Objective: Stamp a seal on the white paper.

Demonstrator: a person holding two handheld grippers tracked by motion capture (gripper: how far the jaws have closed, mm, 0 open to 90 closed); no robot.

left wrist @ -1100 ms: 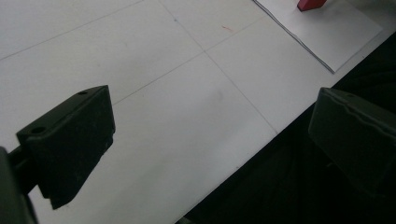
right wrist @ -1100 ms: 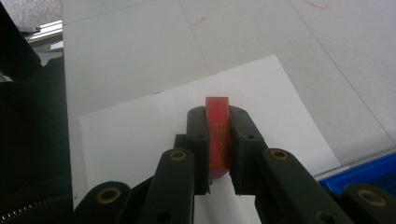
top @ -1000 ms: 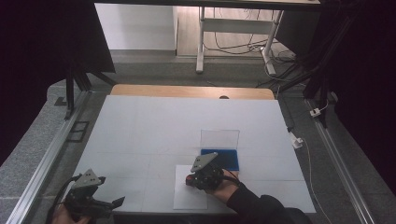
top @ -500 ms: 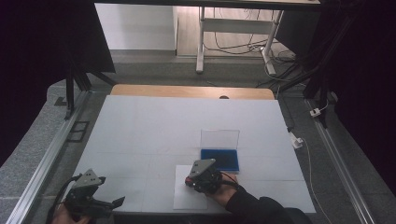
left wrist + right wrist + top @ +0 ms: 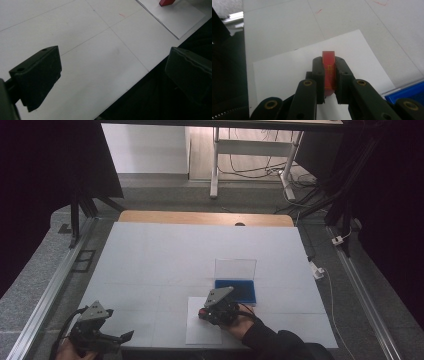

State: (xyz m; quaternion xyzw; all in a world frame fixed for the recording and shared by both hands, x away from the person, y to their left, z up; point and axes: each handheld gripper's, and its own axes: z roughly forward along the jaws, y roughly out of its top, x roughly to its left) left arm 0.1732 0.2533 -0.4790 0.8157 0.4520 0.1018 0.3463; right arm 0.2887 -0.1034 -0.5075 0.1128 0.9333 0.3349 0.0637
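Jaws of the right gripper (image 5: pixel 329 75) are clamped on a small red rectangular block (image 5: pixel 329 72) with thin gold markings, held upright above a white sheet of paper (image 5: pixel 287 72) on the pale table (image 5: pixel 165 255). In the high view that gripper (image 5: pixel 210 312) sits near the table's six o'clock edge, with a blue tray with a clear upright lid (image 5: pixel 236 287) just beside it at about one o'clock. At roughly eight o'clock from the block, the left gripper (image 5: pixel 107 337) hovers at the table's near edge, well apart, its black jaws spread wide with nothing between them.
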